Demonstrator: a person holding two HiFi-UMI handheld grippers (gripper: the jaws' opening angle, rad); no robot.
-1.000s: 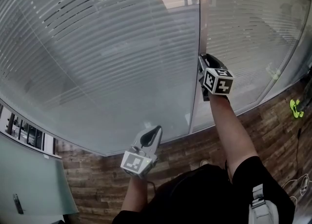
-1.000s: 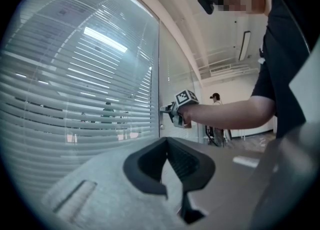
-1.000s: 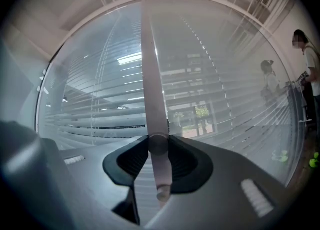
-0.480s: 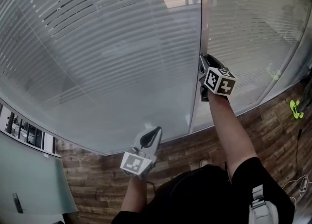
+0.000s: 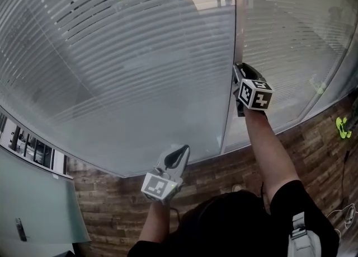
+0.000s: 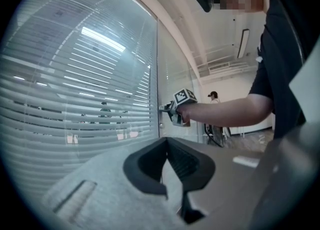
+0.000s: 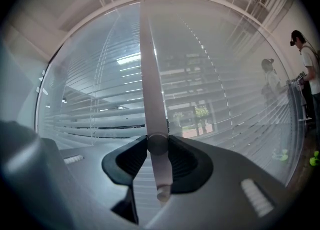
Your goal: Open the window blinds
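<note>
Between right jaws: tilt wand (image 7: 152, 83), upright, touching both pads; right gripper (image 7: 158, 150) grasps it, jaws having just opened slightly.
Behind wand: window blinds (image 5: 123, 65), slats lowered across the glass.
Left gripper (image 6: 167, 160): jaws clenched, empty, held apart from blinds.

Smooth matt blind slats (image 5: 112, 65) behind glossy glass (image 5: 279, 26); wood-grain floor (image 5: 313, 149).

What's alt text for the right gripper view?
The right gripper holds a pale vertical blind wand between its jaws, which have just eased open slightly. Behind it hang lowered horizontal blinds, with people standing at far right.
</note>
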